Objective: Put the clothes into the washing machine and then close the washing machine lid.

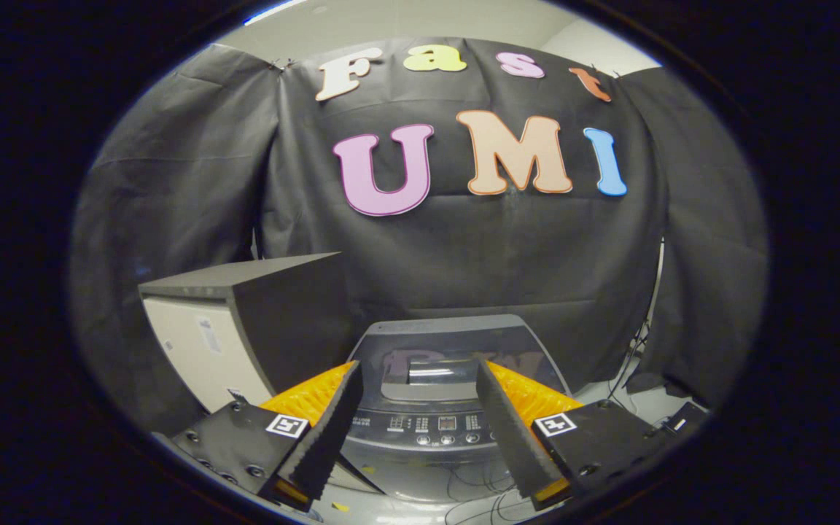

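The grey top-loading washing machine (pixel 434 430) stands straight ahead of my fingers, its control panel facing me. Its glass lid (pixel 456 357) lies flat and closed over the tub, reflecting the wall. My gripper (pixel 416 372) is open, with nothing between the fingers, held above and in front of the machine. The two fingers (pixel 332 423) frame the lid and panel between them. I see no clothes.
A dark box-shaped cabinet with a white side (pixel 245 328) stands just left of the washing machine. Black cloth (pixel 464 255) hangs behind and to both sides. Cables (pixel 478 496) trail on the light floor in front of and right of the machine.
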Available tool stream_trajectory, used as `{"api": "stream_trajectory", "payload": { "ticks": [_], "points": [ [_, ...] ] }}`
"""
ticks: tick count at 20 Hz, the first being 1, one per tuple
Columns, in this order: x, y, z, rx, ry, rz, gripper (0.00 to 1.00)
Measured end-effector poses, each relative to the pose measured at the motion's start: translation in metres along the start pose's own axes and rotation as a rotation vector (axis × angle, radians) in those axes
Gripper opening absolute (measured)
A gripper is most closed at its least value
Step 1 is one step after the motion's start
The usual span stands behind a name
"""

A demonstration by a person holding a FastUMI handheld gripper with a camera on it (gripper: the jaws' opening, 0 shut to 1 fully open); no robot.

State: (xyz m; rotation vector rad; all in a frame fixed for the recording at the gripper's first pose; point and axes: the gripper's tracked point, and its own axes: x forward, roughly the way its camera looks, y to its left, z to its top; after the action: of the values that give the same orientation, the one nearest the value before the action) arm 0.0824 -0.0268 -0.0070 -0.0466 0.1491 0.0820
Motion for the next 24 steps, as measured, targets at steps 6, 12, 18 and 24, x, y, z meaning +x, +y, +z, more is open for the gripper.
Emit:
{"api": "stream_trajectory", "payload": {
  "ticks": [6,12,18,24],
  "points": [
    [-0.038,0.034,-0.015,-0.048,-0.028,0.167,0.98],
    [-0.061,0.029,-0.018,-0.086,-0.004,0.215,0.98],
    [-0.060,0.007,-0.011,-0.083,-0.023,0.209,0.98],
    [-0.060,-0.016,0.001,-0.014,-0.047,0.182,0.97]
  ]
}}
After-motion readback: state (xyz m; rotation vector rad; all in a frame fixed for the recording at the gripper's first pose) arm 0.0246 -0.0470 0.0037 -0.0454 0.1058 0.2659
